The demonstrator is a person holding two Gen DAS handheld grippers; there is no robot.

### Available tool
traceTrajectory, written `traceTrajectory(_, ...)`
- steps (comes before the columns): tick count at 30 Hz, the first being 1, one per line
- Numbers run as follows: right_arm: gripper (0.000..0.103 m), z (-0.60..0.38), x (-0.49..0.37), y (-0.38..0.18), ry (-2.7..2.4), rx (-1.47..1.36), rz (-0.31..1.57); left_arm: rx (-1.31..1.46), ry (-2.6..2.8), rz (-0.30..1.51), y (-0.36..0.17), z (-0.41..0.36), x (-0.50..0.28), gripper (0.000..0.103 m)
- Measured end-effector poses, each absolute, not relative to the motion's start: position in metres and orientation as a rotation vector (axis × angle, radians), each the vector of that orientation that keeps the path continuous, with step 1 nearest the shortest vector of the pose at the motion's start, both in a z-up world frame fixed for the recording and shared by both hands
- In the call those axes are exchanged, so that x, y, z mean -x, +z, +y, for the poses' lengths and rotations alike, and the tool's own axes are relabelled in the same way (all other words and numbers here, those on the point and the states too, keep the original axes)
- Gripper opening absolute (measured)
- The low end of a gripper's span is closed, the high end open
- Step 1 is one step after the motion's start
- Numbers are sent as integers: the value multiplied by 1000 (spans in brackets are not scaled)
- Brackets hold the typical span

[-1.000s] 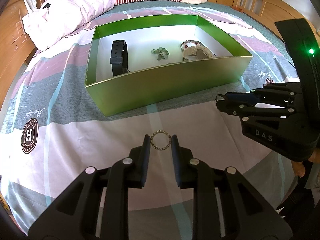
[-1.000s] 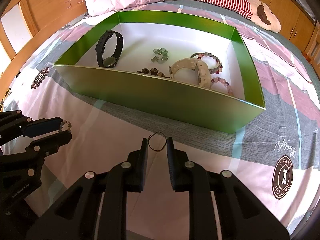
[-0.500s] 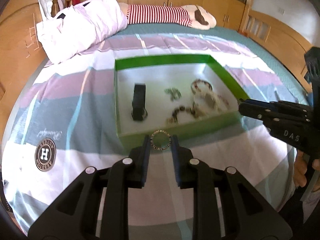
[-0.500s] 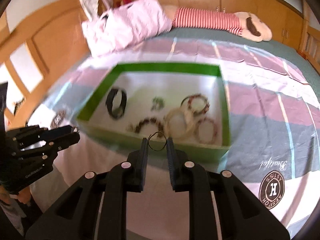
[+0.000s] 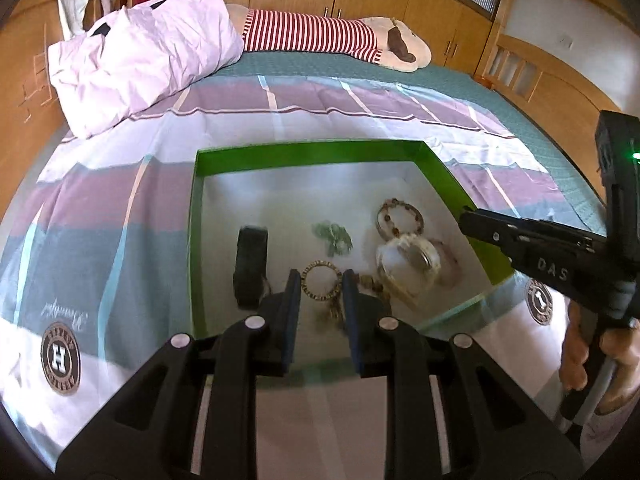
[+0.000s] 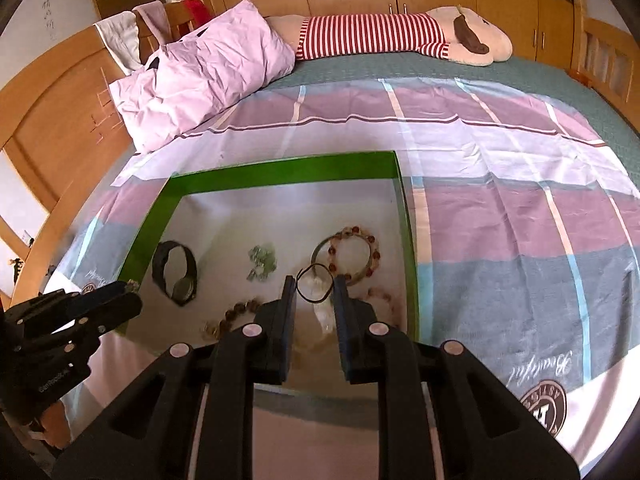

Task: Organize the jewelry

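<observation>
My left hand-held gripper (image 5: pixel 321 285) pinches a gold ring (image 5: pixel 321 281) above the green box (image 5: pixel 304 151); my right hand-held gripper (image 6: pixel 314 290) pinches a thin black band (image 6: pixel 315 283) over the same box on the bed (image 6: pixel 500 184). Both sets of fingers hide the near wall. Inside, motion blur smears a black watch (image 5: pixel 251 266), green beads (image 5: pixel 333 237) and bracelets (image 6: pixel 353 255)
</observation>
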State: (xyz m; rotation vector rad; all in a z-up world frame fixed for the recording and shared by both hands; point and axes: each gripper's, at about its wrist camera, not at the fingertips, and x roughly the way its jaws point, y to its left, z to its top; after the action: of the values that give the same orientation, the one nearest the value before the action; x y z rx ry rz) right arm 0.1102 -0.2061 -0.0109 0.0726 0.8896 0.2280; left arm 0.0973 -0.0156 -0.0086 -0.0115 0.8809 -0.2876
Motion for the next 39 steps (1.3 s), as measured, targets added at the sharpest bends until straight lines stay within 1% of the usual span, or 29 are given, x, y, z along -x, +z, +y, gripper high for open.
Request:
traceTrajectory(6,19,-206,-125,-15,209,-51,894,-16,-222,858,-8,-19,-123,21)
traceTrajectory(12,19,-202,-132,-43,190,-21,962,-59,-202,901,-26,-24,-130,21)
traceTrajectory(16,19,-199,-130,-46,186,-5,974,-60,-201,924,-33,-24,-131,21)
traceTrajectory(17,25,-198,-129,-45,180,-3,975,-59,-198,925,-33,-24,-130,24)
traceTrajectory(18,42,-198,-128,-43,180,-6,974,-57,-197,923,-32,-24,-129,35)
traceTrajectory(19,50,-198,-126,-41,179,-16,963,-57,-195,917,-30,-24,-128,42)
traceTrajectory(20,61,-199,-124,-37,173,-24,945,-57,-191,910,-29,-23,-127,53)
traceTrajectory(21,65,-200,-122,-34,169,-27,934,-59,-183,897,-25,-23,-125,57)
traceTrajectory(22,66,-200,-120,-29,172,-29,924,-59,-184,891,-22,-24,-123,59)
traceTrajectory(23,69,-200,-118,-24,177,-31,916,-59,-186,888,-20,-25,-121,63)
traceTrajectory(24,76,-200,-116,-19,174,-31,905,-59,-183,880,-17,-25,-119,71)
traceTrajectory(25,79,-201,-113,-14,167,-31,892,-59,-178,873,-14,-24,-117,74)
traceTrajectory(27,90,-202,-104,-2,147,-26,851,-46,-168,850,-5,-23,-109,83)
traceTrajectory(28,93,-203,-100,3,136,-21,832,-39,-164,844,-1,-22,-107,85)
traceTrajectory(30,97,-204,-91,12,115,-15,799,-31,-158,832,5,-22,-99,93)
traceTrajectory(33,99,-208,-81,19,85,-22,788,-45,-152,829,13,-23,-89,98)
traceTrajectory(35,99,-213,-74,21,85,-53,783,-50,-154,819,18,-23,-84,100)
traceTrajectory(39,101,-213,-68,24,86,-69,786,-58,-148,803,23,-22,-77,101)
